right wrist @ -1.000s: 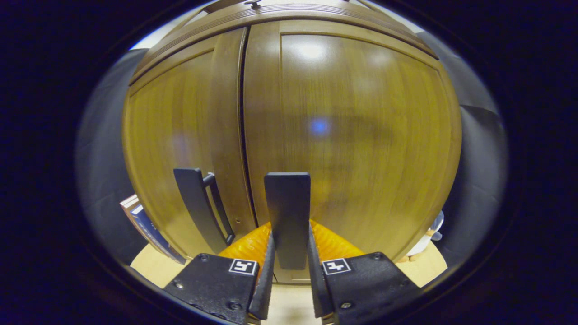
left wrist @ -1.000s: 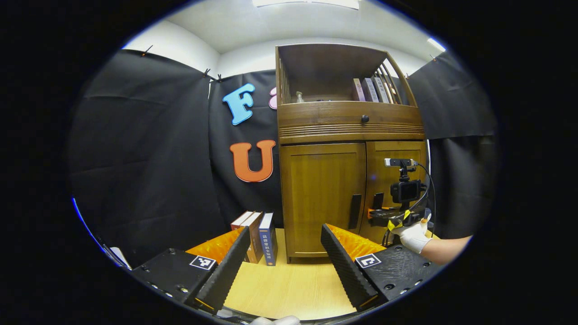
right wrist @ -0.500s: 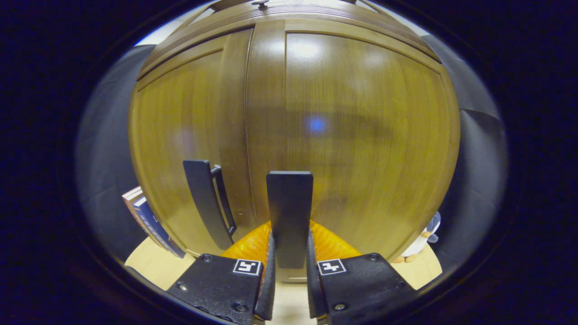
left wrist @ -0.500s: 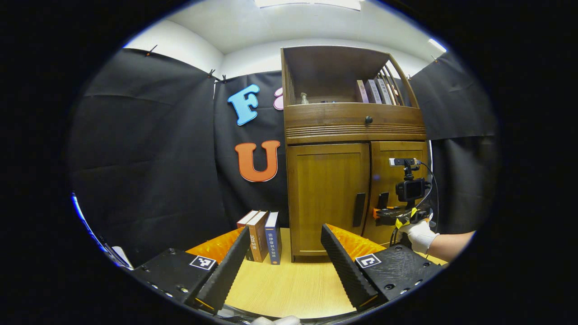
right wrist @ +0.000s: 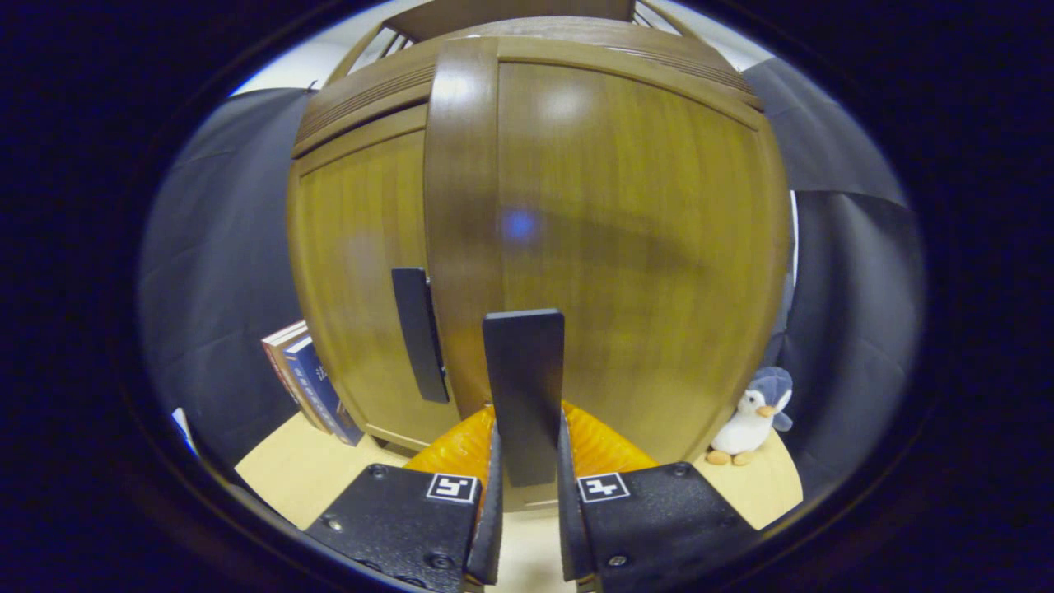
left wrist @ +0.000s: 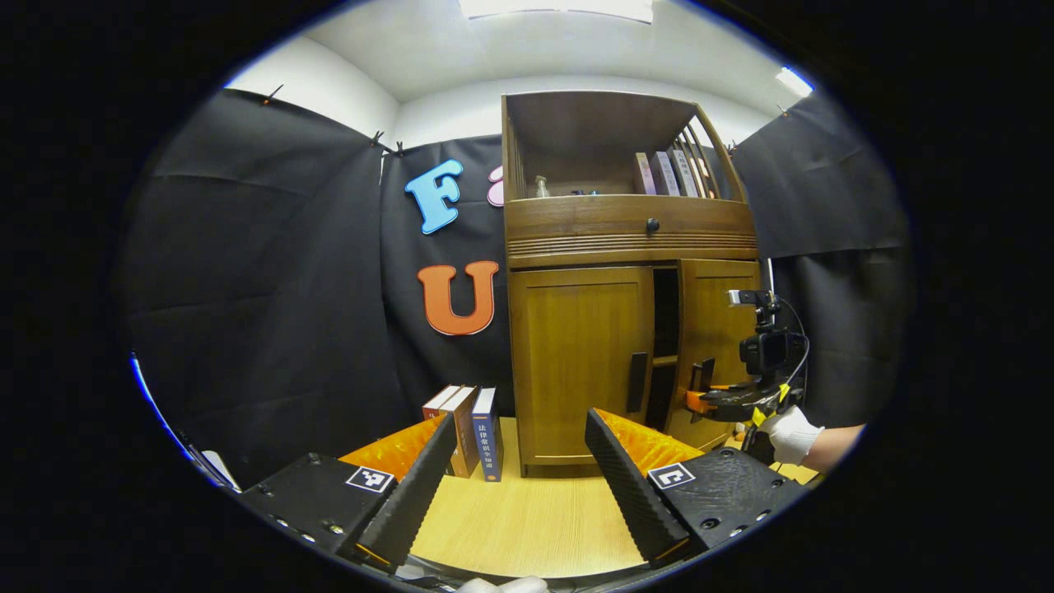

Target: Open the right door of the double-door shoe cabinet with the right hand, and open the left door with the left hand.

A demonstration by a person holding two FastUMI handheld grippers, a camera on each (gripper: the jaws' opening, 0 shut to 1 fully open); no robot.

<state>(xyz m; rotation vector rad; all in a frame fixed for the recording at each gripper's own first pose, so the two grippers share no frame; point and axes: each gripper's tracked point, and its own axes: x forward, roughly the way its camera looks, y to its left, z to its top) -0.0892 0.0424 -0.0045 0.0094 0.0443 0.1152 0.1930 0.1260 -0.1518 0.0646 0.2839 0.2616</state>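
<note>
Ahead of the left tongs (left wrist: pixel 519 486), spread wide over the table (left wrist: pixel 527 527), stands the shoe cabinet (left wrist: pixel 630 329): left door (left wrist: pixel 576 362) closed, right door (left wrist: pixel 712 346) ajar. Between the right tongs (right wrist: pixel 525 502), pinched, sits the right door's handle (right wrist: pixel 524 387); the left door's handle (right wrist: pixel 418 333) lies just left.

your left gripper (left wrist: pixel 519 473) sits low with its two fingers (left wrist: pixel 412 486) spread wide and angled outward, nothing touching either one. in the left gripper view, your right gripper (left wrist: pixel 700 395) shows farther off at the right, held level by your gloved hand (left wrist: pixel 786 432), with the bare forearm (left wrist: pixel 836 445) running in from the right edge. in the right gripper view, your right gripper (right wrist: pixel 527 486) has its fingers (right wrist: pixel 490 511) drawn close together, both pressing the sides of the upright door handle (right wrist: pixel 524 395) that stands between them.
</note>
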